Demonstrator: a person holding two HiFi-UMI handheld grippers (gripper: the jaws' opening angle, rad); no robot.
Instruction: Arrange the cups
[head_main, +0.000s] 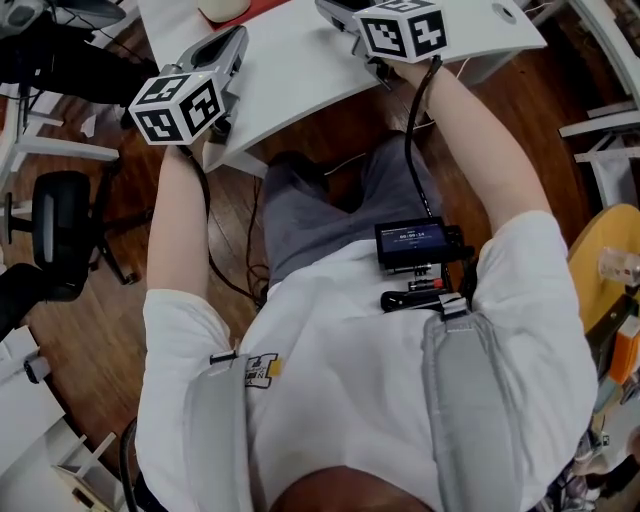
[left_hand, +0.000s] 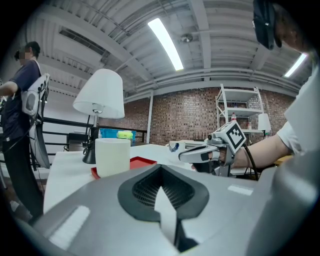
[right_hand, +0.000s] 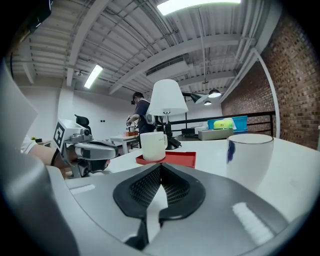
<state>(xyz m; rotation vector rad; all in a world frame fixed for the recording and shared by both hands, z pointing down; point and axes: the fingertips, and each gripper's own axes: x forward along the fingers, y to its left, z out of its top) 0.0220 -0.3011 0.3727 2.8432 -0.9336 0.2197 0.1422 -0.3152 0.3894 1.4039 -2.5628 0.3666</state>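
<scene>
1. My left gripper (left_hand: 161, 175) is fully closed with nothing in it, at the table (head_main: 300, 70) edge.
2. My right gripper (right_hand: 160, 175) is closed and empty too.
3. 1 cup (right_hand: 153, 146) stands on the red tray (right_hand: 179, 159).
4. A 2nd cup (right_hand: 249, 161) stands on the table near my right gripper.

Digits on the chest screen (head_main: 413, 238) seem too small to read.

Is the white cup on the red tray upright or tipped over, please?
Upright: the white cup stands on its base on the red tray.
</scene>
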